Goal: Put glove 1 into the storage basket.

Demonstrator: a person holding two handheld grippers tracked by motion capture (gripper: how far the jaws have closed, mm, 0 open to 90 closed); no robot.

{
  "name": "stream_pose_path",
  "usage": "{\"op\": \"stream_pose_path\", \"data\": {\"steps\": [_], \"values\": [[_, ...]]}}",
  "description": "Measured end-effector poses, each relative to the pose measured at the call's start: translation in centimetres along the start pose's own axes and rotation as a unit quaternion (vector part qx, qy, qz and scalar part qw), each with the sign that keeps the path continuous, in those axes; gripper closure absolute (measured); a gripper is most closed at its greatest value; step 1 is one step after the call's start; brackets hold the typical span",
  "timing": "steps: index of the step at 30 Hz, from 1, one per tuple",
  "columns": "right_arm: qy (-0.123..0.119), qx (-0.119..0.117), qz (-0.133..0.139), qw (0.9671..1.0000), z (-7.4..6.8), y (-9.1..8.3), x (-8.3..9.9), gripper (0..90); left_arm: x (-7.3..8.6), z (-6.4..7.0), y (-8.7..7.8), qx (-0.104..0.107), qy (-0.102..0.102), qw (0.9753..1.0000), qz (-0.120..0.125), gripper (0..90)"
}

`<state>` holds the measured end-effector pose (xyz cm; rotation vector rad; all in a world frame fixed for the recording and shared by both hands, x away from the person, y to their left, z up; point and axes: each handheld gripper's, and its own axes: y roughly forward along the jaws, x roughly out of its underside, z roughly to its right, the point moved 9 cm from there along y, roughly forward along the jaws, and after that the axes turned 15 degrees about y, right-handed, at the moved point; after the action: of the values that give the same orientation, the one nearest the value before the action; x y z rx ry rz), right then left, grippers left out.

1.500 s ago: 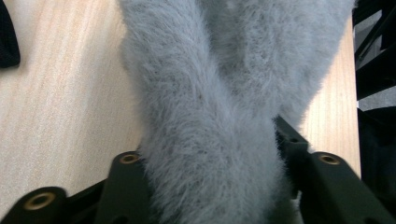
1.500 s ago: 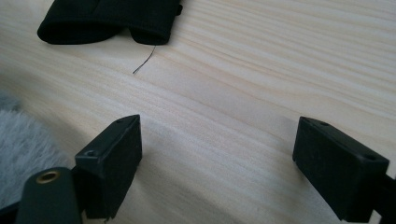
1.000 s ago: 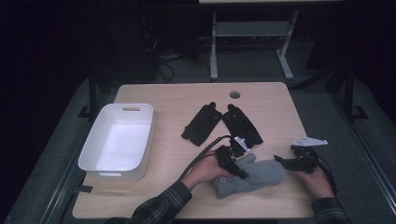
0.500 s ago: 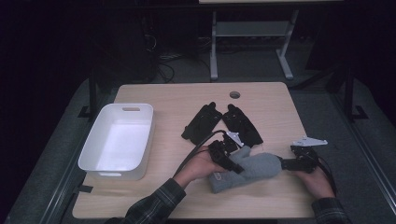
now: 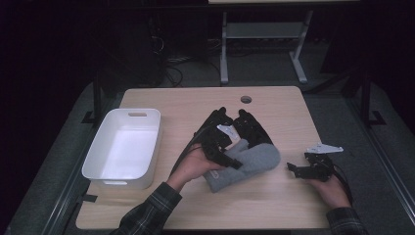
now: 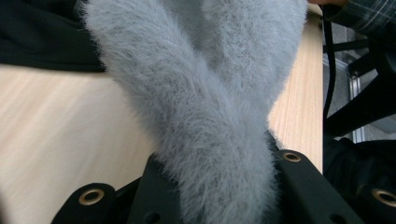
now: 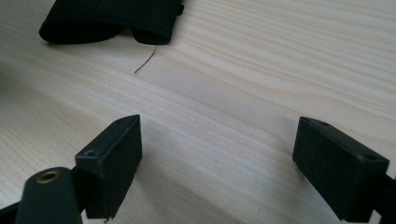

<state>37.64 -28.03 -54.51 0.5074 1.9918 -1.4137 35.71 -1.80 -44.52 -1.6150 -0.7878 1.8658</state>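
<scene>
From the high view we look forward and down across the whole table, well back from both grippers. The left gripper view sits very close, looking along the left gripper at the grey mitten just ahead of it — the same mitten lies mid-table from above. The right gripper view looks low over bare wood beyond the right gripper — black gloves farther ahead appear in both.

My bench is evenly lit from above while the room around it sinks into black; shadows fall soft. The high view is slightly grainy; the grey fleece blurs close up.
</scene>
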Motion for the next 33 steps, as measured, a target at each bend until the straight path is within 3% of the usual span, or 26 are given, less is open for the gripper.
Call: {"op": "stream_pose_path", "data": {"steps": [7,18,24,31,32,33], "values": [[0.000,0.000,0.000,1.0000,0.0,0.0,0.0,15.5,0.4,-1.3,-3.3,-0.025,-0.016,0.9995,0.013,71.6],[0.000,0.001,0.001,1.0000,0.0,0.0,0.0,15.5,1.3,-3.1,-9.0,-0.064,-0.043,0.9965,0.035,71.6],[0.000,0.001,0.001,1.0000,0.0,0.0,0.0,15.5,2.0,-3.9,-12.1,-0.092,-0.060,0.9929,0.046,71.6],[-0.001,0.001,0.001,1.0000,0.0,0.0,0.0,15.4,3.7,-5.0,-15.5,-0.122,-0.087,0.9869,0.061,71.5],[-0.001,0.001,0.001,1.0000,0.0,0.0,0.0,15.5,4.3,-5.4,-16.4,-0.131,-0.092,0.9850,0.065,71.5],[-0.001,0.001,0.001,1.0000,0.0,0.0,0.0,15.5,4.3,-5.4,-16.4,-0.131,-0.092,0.9850,0.065,71.5]]}}
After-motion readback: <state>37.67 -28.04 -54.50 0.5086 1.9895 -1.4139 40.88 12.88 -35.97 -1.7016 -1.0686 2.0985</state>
